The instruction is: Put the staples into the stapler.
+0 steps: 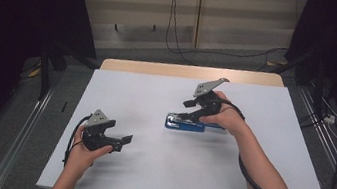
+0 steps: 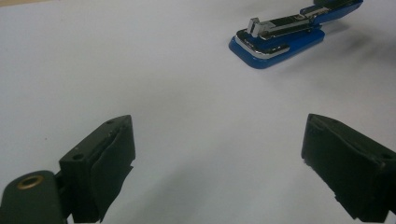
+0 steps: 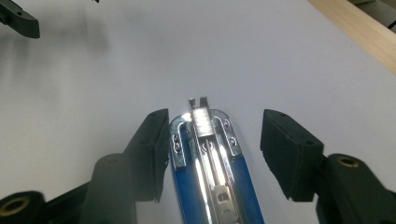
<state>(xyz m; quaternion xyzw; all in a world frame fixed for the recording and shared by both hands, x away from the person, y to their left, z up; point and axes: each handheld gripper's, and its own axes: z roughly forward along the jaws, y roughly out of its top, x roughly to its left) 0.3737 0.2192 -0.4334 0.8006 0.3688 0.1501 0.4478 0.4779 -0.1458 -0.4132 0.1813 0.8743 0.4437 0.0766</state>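
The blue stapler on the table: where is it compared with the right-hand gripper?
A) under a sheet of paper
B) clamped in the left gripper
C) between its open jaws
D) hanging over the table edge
C: the blue stapler lies between the right gripper's spread jaws, unclamped.

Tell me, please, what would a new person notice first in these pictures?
The blue stapler stands out, lying on the white table right of centre, its metal staple channel exposed. The right gripper is open, its fingers straddling the stapler. The left gripper rests open, apart, near the front left.
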